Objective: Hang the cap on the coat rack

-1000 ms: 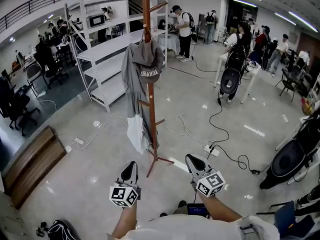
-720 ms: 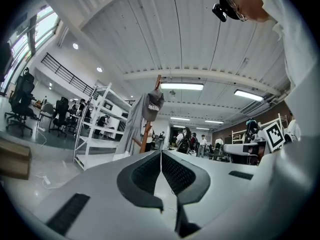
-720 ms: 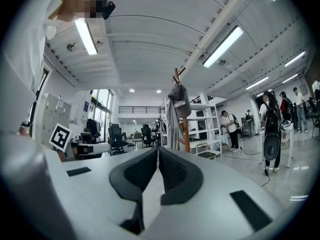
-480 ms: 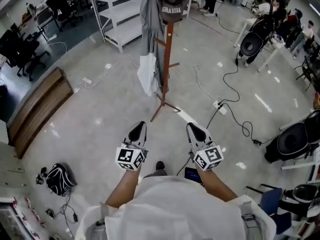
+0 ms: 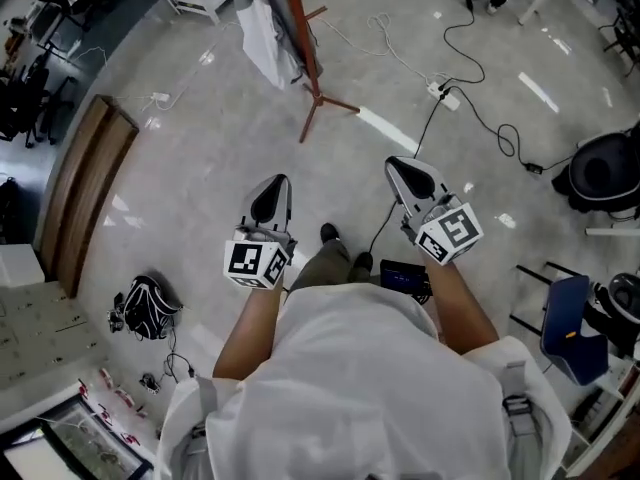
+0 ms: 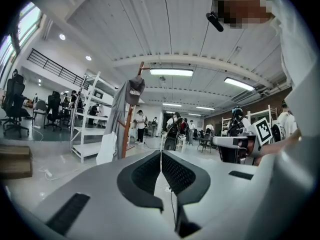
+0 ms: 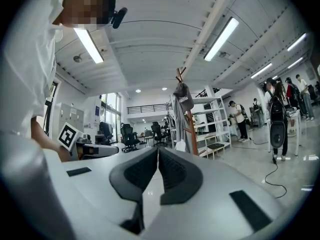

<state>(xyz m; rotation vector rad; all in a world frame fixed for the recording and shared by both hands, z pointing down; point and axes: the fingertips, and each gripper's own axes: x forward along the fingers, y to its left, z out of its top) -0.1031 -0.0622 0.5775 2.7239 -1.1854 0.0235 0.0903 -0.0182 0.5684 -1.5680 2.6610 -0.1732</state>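
In front of the person's chest, the 2 tools sit side by side. The left gripper and right gripper both have jaws pressed together, with nothing between them. Ahead across the floor stands the coat rack. In the left gripper view the cap hangs near its top, beside a grey jacket — a white bag lower down.

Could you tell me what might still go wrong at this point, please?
1. The black cable from the power strip runs across the floor to the person's feet; stepping away could snag it.
2. The cap sits high on the coat rack, whose grey jacket and white bag hang on one side; a knock might tip it.
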